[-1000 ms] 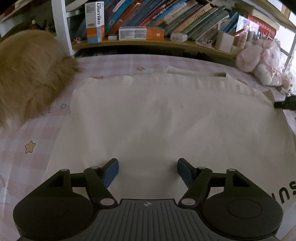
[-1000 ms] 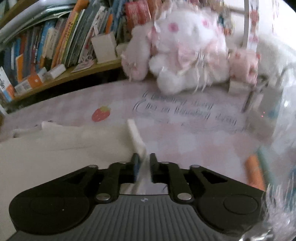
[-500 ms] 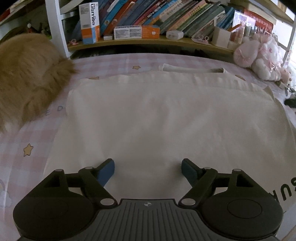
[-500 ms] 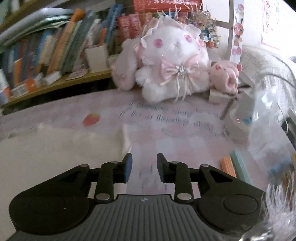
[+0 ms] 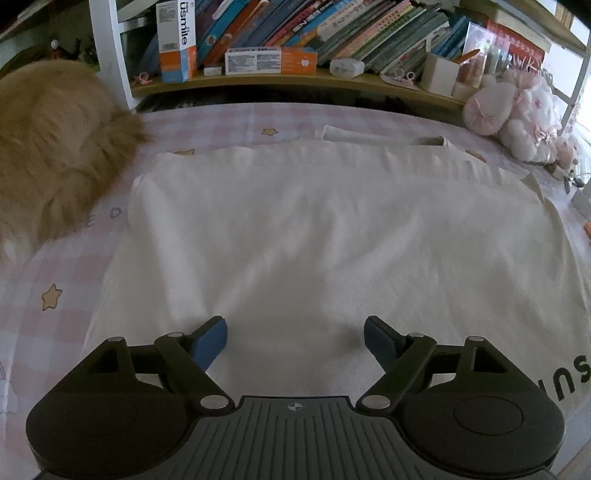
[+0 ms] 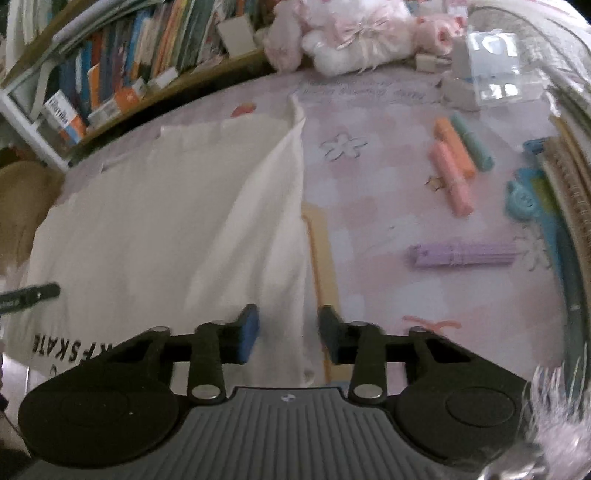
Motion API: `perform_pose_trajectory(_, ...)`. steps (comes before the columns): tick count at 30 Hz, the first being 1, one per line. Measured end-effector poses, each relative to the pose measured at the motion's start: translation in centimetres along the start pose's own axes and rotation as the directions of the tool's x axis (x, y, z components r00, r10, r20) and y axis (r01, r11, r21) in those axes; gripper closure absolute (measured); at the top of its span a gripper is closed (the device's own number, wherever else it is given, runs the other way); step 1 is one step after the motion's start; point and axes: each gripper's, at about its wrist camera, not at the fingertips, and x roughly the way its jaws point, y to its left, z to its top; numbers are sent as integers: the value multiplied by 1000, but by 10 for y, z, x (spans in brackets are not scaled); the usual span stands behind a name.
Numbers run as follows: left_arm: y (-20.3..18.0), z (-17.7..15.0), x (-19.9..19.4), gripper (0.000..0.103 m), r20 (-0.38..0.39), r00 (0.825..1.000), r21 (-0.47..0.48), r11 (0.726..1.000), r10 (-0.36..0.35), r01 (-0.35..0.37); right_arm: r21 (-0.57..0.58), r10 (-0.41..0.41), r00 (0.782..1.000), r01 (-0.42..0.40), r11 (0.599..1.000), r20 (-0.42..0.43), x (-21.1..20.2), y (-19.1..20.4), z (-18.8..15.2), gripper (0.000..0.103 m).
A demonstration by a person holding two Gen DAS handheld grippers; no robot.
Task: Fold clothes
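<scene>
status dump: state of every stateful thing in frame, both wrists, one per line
left gripper: open, empty, over the shirt
right gripper: open, empty, straddling the shirt's right edge
shirt: spread flat on the bed, far edge folded in, lettering at the near edge
bedsheet: flat, pens lying loose on it
purple pen: lying flat, capped
plush rabbit: sitting by the shelf
books: leaning on the shelf

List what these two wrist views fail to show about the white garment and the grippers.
- White garment, left wrist view: near hem hidden behind the left gripper.
- Its black lettering, right wrist view: partly covered by the right gripper.
- Its edge: blurred.
</scene>
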Motion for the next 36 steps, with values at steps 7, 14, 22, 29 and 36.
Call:
perform_pose_trajectory(7,-1,0,1,19,-4,1000,15,1000,0,0,-30,-91,993,93,995,75,-10,12,-5,97)
perform_pose_trajectory(14,-2,-1,1,18,1,1000,7,1000,0,0,-84,-126,991,130,988,50,0,14,-3,89)
perform_pose_trajectory(22,-9,1,3,17,-14,999,21,999,35,-35,-231,-127,975,168,958,181,-22,40,7,60)
perform_pose_trajectory(29,-22,3,-20,17,49,998,-52,998,50,-48,-344,-27,985,85,935,171,-11,78,6,45)
perform_pose_trajectory(36,-43,-2,-40,14,82,996,-84,996,37,-30,-438,27,991,33,898,129,-4,100,-4,37)
